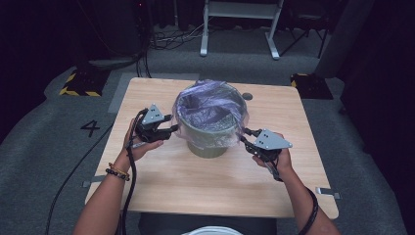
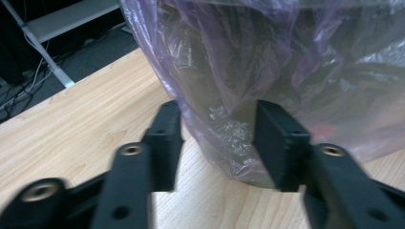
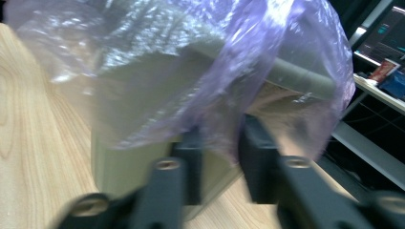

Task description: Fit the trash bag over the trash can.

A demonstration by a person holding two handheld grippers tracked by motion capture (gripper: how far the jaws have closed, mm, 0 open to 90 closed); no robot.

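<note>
The light wooden table [image 1: 161,186] carries a round olive-green plastic bin [image 1: 211,139] at its middle, lined with a thin translucent purple plastic bag [image 1: 210,105] whose edge is folded down over the rim.

We judge the bin itself the largest risk: it looks light, and if our two hands pull the film unevenly it could tip or slide across the table. Next, the bag: the film is thin, so a hard tug against the rim could tear it or drag the liner off on one side.

Our left gripper [image 2: 217,138] sits at the bin's left flank with its jaws partly apart, a fold of film between them; we cannot tell whether the pads press on it yet. Our right gripper [image 3: 220,157] is at the right flank with its jaws drawn close together on a hanging flap of the bag, which appears pinched.

We cannot see the bottom of the bin's inside, which is dark under the crumpled film. The right gripper view is blurred, so the exact contact is hard to make out.
</note>
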